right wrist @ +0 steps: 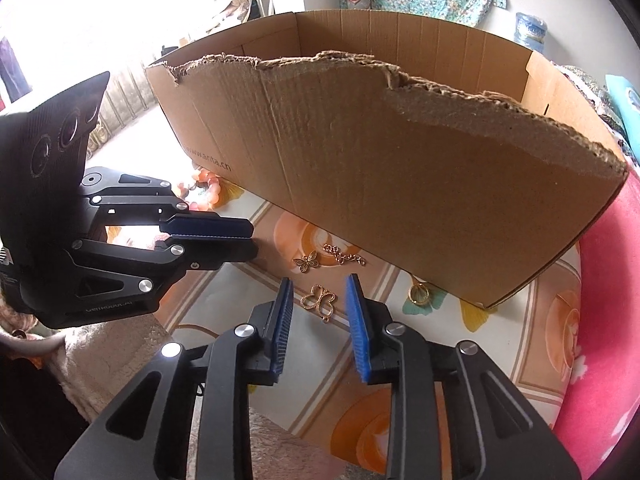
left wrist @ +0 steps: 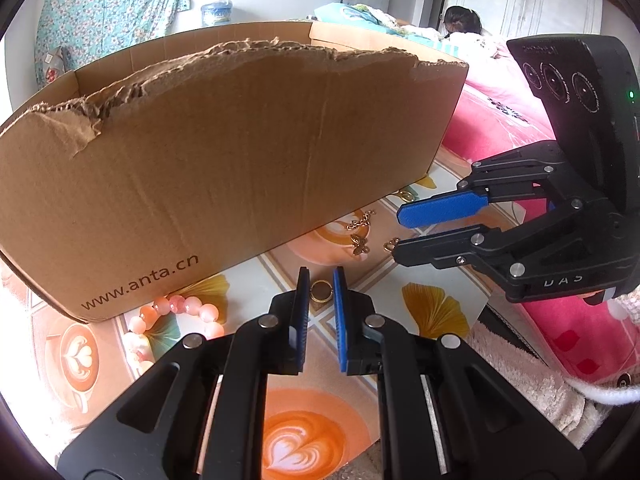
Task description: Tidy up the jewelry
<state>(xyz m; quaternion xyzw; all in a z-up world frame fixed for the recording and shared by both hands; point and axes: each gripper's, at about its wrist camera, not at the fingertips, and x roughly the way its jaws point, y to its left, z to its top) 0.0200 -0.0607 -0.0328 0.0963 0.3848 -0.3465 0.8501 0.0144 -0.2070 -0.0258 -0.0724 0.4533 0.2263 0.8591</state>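
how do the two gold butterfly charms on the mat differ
The solid butterfly has filled, darker wings; the outline butterfly is an open wire shape, paler and larger-looking. The solid one lies nearer the cardboard box; the outline one lies framed between the right gripper fingers. Both lie flat, ungripped.

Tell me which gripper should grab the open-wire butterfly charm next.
Right. The right gripper is open with the butterfly charm lying between its fingertips on the mat. The left gripper is lined up on the gold ring instead, off to the side of the charm.
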